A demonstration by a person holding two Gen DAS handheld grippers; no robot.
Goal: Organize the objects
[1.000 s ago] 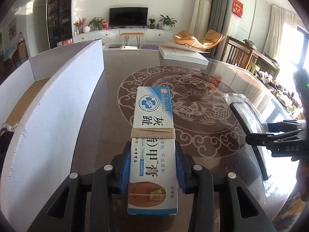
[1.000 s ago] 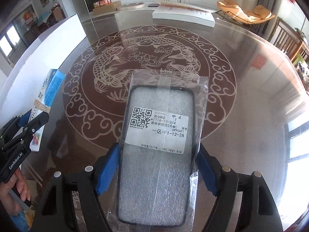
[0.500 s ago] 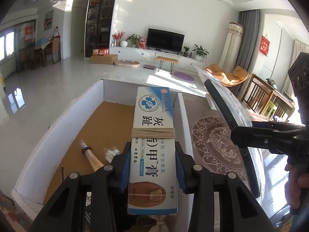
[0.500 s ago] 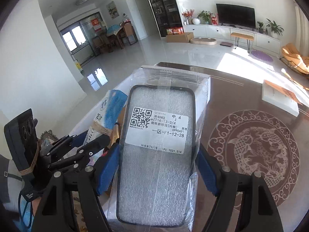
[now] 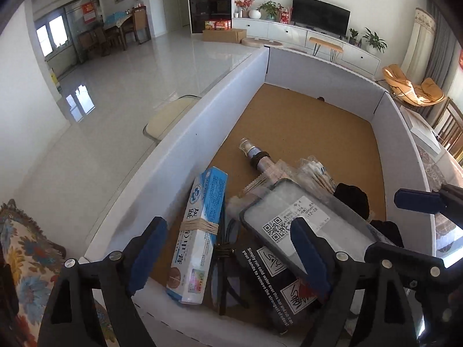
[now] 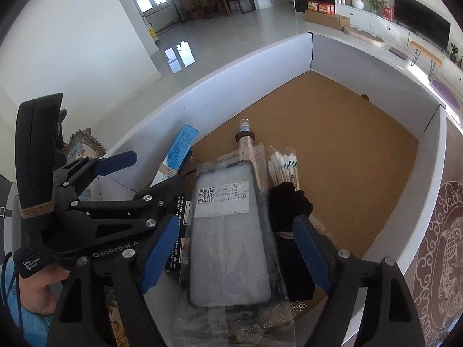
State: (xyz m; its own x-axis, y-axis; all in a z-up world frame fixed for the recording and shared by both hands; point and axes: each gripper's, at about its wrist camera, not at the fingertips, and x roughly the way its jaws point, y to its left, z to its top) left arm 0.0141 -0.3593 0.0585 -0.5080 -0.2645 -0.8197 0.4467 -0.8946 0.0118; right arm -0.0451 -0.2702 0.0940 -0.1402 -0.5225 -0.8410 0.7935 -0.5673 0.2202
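Now the left gripper [image 5: 228, 257] stands apart over the white box [image 5: 185, 144], the cream carton [image 5: 199, 231] leaning inside. Rightward, the right gripper [image 6: 235, 253] gapes around the bagged phone case [image 6: 228, 248], lying on the clutter.

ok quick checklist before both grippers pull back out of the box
1. Left gripper open: ok, its blue pads stand wide of the cream box.
2. Right gripper open: ok, there is a gap on both sides of the bagged phone case.
3. Cream box inside the white box: ok, though it leans against the left wall rather than lying flat.
4. Phone case settled: cannot tell, it lies on top of the black card and other items, tilted.
5. Cotton swabs and the tube free of the fingers: ok.
6. The two grippers apart from each other: not ok, they crowd side by side in the right wrist view.
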